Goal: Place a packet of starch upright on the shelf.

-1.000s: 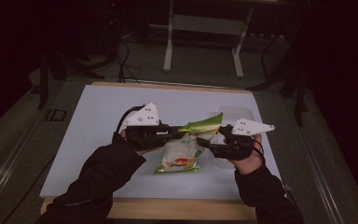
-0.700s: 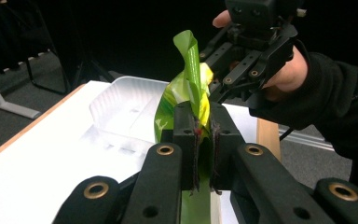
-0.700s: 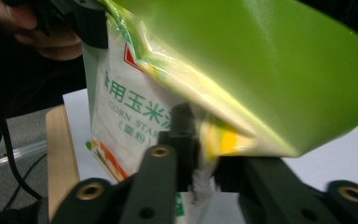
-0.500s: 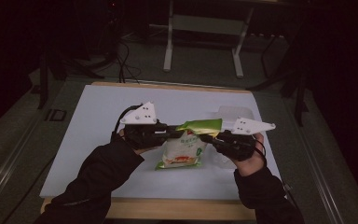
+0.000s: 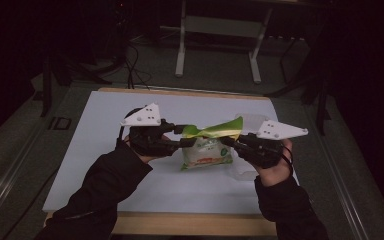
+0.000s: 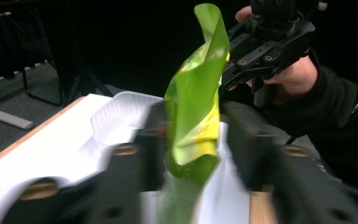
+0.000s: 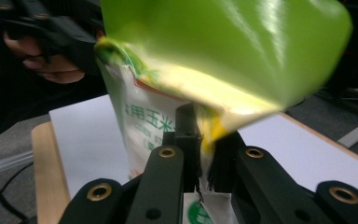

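high view / bag: green-topped snack bag (image 5: 209, 145) lifted over the white table (image 5: 105, 165), strung between both grippers
high view / left gripper (image 5: 182, 136): clamped on the bag's left top corner
high view / right gripper (image 5: 228, 141): pinching the right top corner; clear plastic tray (image 5: 250, 121) just behind it
left gripper view / bag (image 6: 196, 107): green top edge upright between the blurred jaws, closed on its lower part
left gripper view / far side: other gripper (image 6: 223, 79) gripping the opposite edge; tray (image 6: 121, 116) on the table behind
right gripper view / right gripper (image 7: 200, 163): jaws squeezed on the bag (image 7: 205, 60) below the green flap; white panel with print hangs down
right gripper view / far side: left gripper (image 7: 91, 56) at the bag's other corner
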Demonstrator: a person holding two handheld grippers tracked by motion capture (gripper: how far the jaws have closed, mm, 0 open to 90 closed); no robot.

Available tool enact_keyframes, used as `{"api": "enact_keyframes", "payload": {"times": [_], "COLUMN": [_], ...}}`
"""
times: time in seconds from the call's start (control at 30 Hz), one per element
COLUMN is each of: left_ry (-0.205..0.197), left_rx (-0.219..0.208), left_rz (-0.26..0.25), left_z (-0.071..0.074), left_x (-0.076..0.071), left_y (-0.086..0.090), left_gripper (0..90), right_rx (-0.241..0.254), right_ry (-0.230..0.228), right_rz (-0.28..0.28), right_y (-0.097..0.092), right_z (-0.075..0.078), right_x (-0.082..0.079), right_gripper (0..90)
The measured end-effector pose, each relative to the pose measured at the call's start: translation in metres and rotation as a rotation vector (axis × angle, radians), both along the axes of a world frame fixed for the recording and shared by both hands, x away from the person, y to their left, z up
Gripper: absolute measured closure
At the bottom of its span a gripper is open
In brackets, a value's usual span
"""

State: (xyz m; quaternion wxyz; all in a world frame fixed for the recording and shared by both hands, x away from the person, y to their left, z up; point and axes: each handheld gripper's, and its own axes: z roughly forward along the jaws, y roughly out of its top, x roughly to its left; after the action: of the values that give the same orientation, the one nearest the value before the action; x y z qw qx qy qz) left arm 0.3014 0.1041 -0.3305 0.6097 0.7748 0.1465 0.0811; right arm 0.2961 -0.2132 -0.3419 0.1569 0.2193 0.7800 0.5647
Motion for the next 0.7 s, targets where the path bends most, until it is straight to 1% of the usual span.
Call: {"api": "enact_keyframes", "payload": {"times": [0.07,0.1,0.17,0.2,0.23,0.27,0.33,0.37,0.4,0.43,0.5,0.53,0.57,0.63,0.7], "left_ry": [0.010,0.008,0.016,0.024,0.026,0.018,0.031,0.035,0.040,0.050,0.068,0.075,0.072,0.079,0.081], "left_rx": [-0.020,-0.026,-0.026,-0.018,-0.005,0.001,0.019,0.023,0.033,0.052,0.065,0.079,0.091,0.093,0.088], "left_rz": [0.021,0.027,0.062,0.073,0.096,0.115,0.118,0.125,0.129,0.134,0.132,0.138,0.146,0.157,0.188], "left_z": [0.001,0.000,-0.004,-0.007,-0.010,-0.013,-0.021,-0.025,-0.030,-0.035,-0.046,-0.051,-0.057,-0.067,-0.077], "left_x": [-0.001,-0.002,-0.002,-0.002,-0.002,-0.003,-0.004,-0.005,-0.006,-0.008,-0.010,-0.011,-0.012,-0.015,-0.018], "left_y": [0.006,0.009,0.014,0.016,0.017,0.018,0.020,0.021,0.022,0.022,0.024,0.025,0.027,0.031,0.037], "left_gripper": [34.6,29.0,19.5,15.1,14.3,13.2,7.5,6.9,4.3,1.2,1.2,1.2,1.2,1.2,1.1], "right_rx": [0.006,0.009,0.025,0.032,0.040,0.045,0.055,0.058,0.061,0.059,0.062,0.062,0.060,0.061,0.067], "right_ry": [-0.008,-0.009,-0.009,-0.015,-0.015,-0.021,-0.028,-0.032,-0.034,-0.037,-0.036,-0.037,-0.040,-0.041,-0.042], "right_rz": [-0.015,-0.023,-0.035,-0.043,-0.052,-0.061,-0.082,-0.094,-0.105,-0.117,-0.139,-0.153,-0.166,-0.190,-0.216], "right_y": [-0.004,-0.006,-0.013,-0.017,-0.020,-0.023,-0.030,-0.033,-0.037,-0.041,-0.048,-0.052,-0.056,-0.064,-0.071], "right_z": [0.003,0.005,0.009,0.011,0.013,0.015,0.019,0.021,0.022,0.024,0.026,0.027,0.028,0.028,0.027], "right_x": [0.000,0.000,0.002,0.003,0.004,0.004,0.005,0.006,0.007,0.008,0.011,0.012,0.013,0.016,0.018], "right_gripper": [85.0,85.0,85.0,85.0,85.0,85.0,85.0,85.0,85.0,85.0,85.0,85.0,85.0,85.0,85.0]}}
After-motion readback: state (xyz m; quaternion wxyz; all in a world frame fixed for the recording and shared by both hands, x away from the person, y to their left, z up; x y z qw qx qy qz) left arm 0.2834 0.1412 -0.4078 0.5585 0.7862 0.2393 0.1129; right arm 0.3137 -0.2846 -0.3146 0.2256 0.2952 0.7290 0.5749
